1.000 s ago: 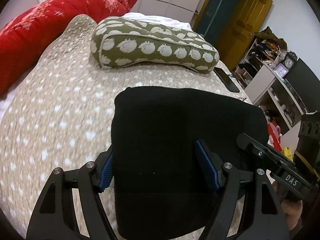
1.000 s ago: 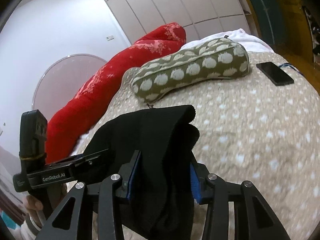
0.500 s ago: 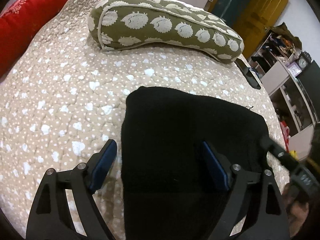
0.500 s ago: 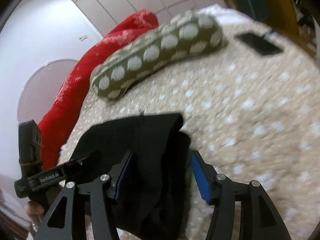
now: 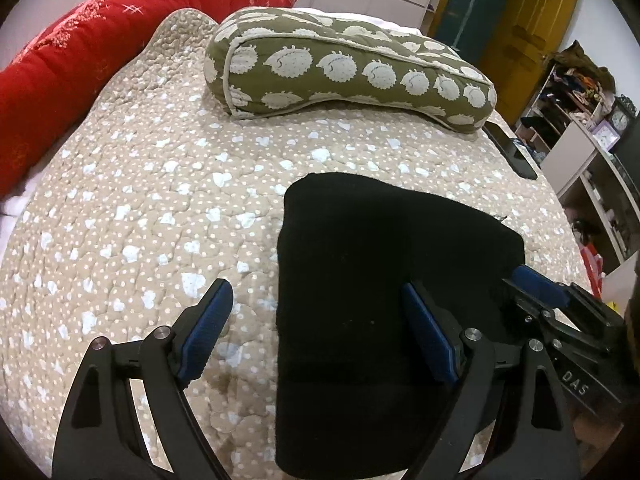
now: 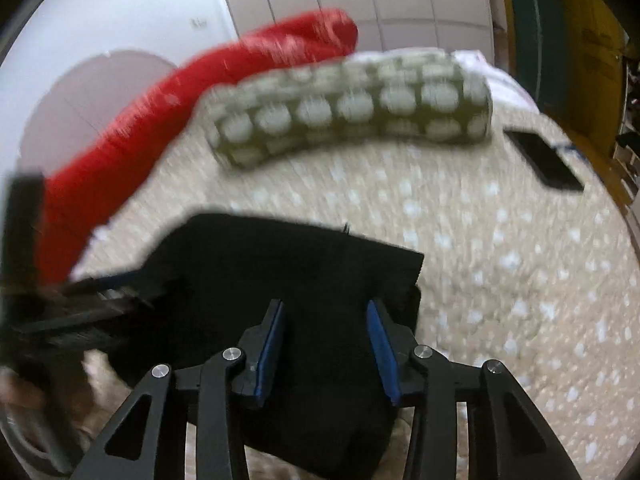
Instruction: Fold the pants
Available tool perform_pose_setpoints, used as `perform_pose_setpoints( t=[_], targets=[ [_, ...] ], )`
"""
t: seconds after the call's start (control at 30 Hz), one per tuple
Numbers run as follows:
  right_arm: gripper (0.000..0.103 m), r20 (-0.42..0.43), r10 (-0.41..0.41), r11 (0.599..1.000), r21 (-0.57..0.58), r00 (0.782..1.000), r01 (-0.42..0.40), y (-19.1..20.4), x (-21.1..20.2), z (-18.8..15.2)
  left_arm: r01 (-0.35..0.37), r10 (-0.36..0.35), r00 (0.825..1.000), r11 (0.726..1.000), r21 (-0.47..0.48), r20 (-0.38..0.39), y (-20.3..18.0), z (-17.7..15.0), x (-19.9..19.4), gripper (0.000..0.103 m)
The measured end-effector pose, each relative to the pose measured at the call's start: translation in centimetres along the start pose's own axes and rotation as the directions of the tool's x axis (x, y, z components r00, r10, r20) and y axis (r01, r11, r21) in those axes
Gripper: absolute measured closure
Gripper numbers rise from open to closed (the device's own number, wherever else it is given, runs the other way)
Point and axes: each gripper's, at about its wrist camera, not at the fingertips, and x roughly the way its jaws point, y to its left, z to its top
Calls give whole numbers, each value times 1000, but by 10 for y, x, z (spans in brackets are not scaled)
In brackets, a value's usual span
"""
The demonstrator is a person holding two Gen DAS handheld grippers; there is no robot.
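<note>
Pants (image 5: 384, 300) lay as a compact black rectangle on the dotted quilt (image 5: 160, 200) in our left wrist view, near the camera and right of centre. Our left gripper (image 5: 320, 328) had spread wide since a second ago, when its pads pinched the cloth's near edge; now one pad sat over bare quilt, the other over the fabric, holding nothing. The green pillow (image 5: 348, 72) and red bolster (image 5: 100, 52) lay far behind.

From the right wrist, blurred by motion, our right gripper (image 6: 326, 344) had likewise let go: jaws parted above the pants (image 6: 300, 272), which no longer hung bunched between them. A phone (image 6: 544, 160) lay far right. We judged the fold finished and released.
</note>
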Motion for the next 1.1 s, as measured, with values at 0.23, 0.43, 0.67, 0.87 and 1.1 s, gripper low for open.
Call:
perform_pose_setpoints(
  t=[0.23,0.43,0.67,0.87,1.1],
  targets=[
    [62,66,-7,1000,-1,998,7,8,-33,-2,-60,59,997,998,27,43,-9,-5,-14,16],
    [62,116,-76,997,-13,990,78,24,-57,-10,-80,77,994,996,36,80,-12,-17,-35,16],
    [62,116,-72,997,9,991,71,34,-70,-27,-111,105,987,993,44,125,-14,-36,-60,16],
    [61,119,-76,997,12,990,75,42,-78,-34,-121,113,982,992,44,152,-14,-46,-78,16],
    [60,125,-67,998,25,990,65,47,-90,-41,-135,124,976,990,50,179,-18,-57,-94,16]
  ],
)
